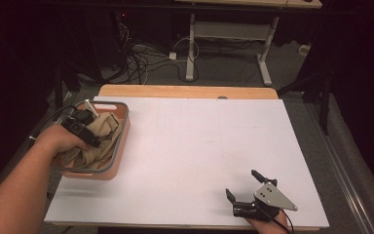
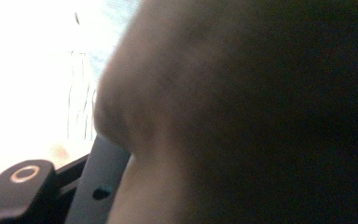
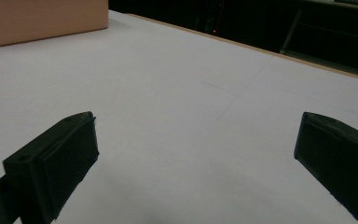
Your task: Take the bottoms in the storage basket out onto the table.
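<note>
Right hand-held gripper [image 1: 243, 184] sits lower right of the frame on the white tabletop [image 1: 199, 146], jaws spread wide, nothing between them. Over at the left, left hand-held gripper [image 1: 80, 127] is down in the basket [image 1: 119, 146], clamped on the tan cloth [image 1: 104, 127].

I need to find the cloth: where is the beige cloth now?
In the high view, the beige cloth lies bunched inside the basket at the table's left, under the left gripper.
</note>
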Action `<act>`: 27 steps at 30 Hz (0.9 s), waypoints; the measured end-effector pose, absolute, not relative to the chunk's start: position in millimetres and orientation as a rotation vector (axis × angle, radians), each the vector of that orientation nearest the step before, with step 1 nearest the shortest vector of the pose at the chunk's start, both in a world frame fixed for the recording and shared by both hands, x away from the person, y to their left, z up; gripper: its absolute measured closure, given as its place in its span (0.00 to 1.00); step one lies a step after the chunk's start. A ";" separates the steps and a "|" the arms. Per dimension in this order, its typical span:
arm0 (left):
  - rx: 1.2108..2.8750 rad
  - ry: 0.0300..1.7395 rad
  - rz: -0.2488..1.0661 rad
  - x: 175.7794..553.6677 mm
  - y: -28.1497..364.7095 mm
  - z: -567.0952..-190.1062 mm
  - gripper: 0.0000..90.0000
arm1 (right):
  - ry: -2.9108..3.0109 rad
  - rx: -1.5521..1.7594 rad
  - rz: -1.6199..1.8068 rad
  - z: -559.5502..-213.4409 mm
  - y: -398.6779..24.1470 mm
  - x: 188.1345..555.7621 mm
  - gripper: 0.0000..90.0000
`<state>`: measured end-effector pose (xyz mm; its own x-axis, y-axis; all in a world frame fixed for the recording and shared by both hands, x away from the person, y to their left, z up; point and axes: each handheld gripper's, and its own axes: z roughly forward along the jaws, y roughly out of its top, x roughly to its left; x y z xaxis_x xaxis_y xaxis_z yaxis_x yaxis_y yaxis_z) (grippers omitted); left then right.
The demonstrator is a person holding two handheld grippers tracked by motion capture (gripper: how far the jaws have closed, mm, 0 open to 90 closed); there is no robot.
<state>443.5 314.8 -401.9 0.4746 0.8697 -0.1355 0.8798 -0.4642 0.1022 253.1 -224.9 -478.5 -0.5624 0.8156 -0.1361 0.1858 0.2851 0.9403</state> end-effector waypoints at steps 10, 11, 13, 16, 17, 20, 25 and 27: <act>2.619 1.512 -0.135 441.7 310.5 -401.7 0.66 | 1.929 0.899 1.288 -478.5 -225.6 252.4 0.00; 2.621 1.515 -0.142 441.9 310.2 -402.9 0.66 | 1.930 0.897 1.286 -478.5 -225.3 252.4 0.00; 2.630 1.520 -0.155 442.6 309.7 -405.6 0.66 | 1.934 0.891 1.286 -478.7 -225.0 252.5 0.00; 2.638 1.524 -0.173 443.8 308.1 -410.5 0.66 | 1.934 0.895 1.285 -478.9 -225.1 252.7 0.00; 2.642 1.522 -0.176 444.2 307.9 -411.3 0.66 | 1.933 0.898 1.285 -478.9 -225.3 252.8 0.00; 2.652 1.524 -0.180 445.0 305.9 -412.4 0.66 | 1.933 0.898 1.284 -479.0 -225.5 252.8 0.00; 2.671 1.522 -0.174 446.3 304.2 -403.8 0.66 | 1.933 0.898 1.285 -479.0 -225.5 252.7 0.00; 2.681 1.527 -0.173 447.8 303.4 -395.6 0.65 | 1.933 0.898 1.286 -478.9 -225.4 252.7 0.00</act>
<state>447.8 303.4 -395.6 0.5057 0.8540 -0.1220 0.8597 -0.5107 -0.0108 252.7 -225.4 -478.9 -0.5611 0.8163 -0.1373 0.1890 0.2879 0.9388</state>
